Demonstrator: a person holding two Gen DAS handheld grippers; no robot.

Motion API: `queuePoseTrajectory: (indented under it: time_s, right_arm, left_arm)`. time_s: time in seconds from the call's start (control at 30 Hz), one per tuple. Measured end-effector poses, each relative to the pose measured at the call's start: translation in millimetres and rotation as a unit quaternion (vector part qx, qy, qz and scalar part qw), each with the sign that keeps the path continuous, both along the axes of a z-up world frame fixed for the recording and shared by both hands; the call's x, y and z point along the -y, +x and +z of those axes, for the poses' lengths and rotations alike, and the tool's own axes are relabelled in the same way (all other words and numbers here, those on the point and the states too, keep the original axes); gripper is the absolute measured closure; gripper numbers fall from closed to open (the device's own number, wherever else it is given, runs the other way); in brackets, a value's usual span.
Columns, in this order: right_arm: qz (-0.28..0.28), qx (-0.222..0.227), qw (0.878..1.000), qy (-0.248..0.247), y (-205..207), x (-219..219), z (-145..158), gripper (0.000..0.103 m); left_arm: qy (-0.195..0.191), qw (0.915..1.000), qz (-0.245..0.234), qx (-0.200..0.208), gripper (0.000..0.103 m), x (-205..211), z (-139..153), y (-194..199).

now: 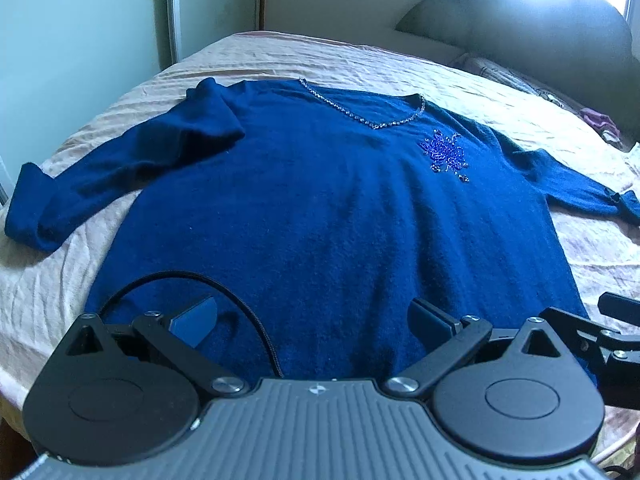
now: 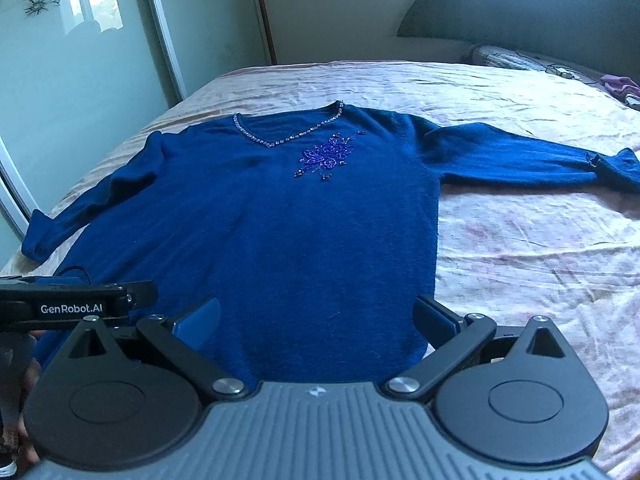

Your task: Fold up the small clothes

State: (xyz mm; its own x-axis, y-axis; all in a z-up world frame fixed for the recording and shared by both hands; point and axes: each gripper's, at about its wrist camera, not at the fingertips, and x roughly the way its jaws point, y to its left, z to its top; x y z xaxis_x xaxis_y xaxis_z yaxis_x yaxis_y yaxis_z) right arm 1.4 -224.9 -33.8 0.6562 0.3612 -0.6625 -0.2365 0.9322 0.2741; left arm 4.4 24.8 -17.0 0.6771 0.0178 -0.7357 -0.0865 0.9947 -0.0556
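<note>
The only writing that could be read was "GenRobot.AI", in white on the black side of the left gripper (image 2: 72, 308) where it entered the right wrist view from the left edge. Both grippers hovered side by side over the near hem of the sweater (image 1: 320, 208), pointing toward its neckline. The left gripper (image 1: 316, 320) had its jaws spread wide and held nothing, with a black cable (image 1: 224, 292) looping across the cloth in front of it. The right gripper (image 2: 316, 320) was likewise released, its fingers apart above the hem's right corner.

The blue sweater lay flat and face up on the bed (image 2: 520, 248), sleeves stretched out to either side, a beaded flower (image 2: 326, 156) below the V-neck. The right cuff ran off the frame edge. A dark headboard (image 1: 540, 32) was washed out by window glare, and some purplish cloth (image 2: 618, 84) beside the pillow was too small to make out.
</note>
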Motion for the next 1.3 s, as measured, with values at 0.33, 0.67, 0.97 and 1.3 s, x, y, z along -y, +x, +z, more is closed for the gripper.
queuePoseTrajectory:
  time_s: [0.33,0.67,0.97,1.3]
  right_arm:
    - [0.018,0.026,0.999,0.005,-3.1,-2.5,0.9,0.000]
    - [0.028,0.030,0.999,0.006,-2.5,-3.9,-0.4,0.000]
    - [0.032,0.067,0.997,0.022,-7.5,-1.2,-0.2,0.000]
    - [0.059,0.048,0.996,0.041,-3.7,-2.2,0.5,0.000]
  left_arm:
    - [-0.006,0.9999,0.001,-0.008,0.000,-1.2,-1.4,2.6]
    - [0.015,0.9998,-0.006,-0.014,0.000,2.1,-3.6,4.7]
    - [0.020,0.9997,-0.009,-0.015,0.000,2.0,-4.5,4.3]
    - [0.028,0.9995,-0.012,-0.011,0.000,6.1,-3.5,5.2]
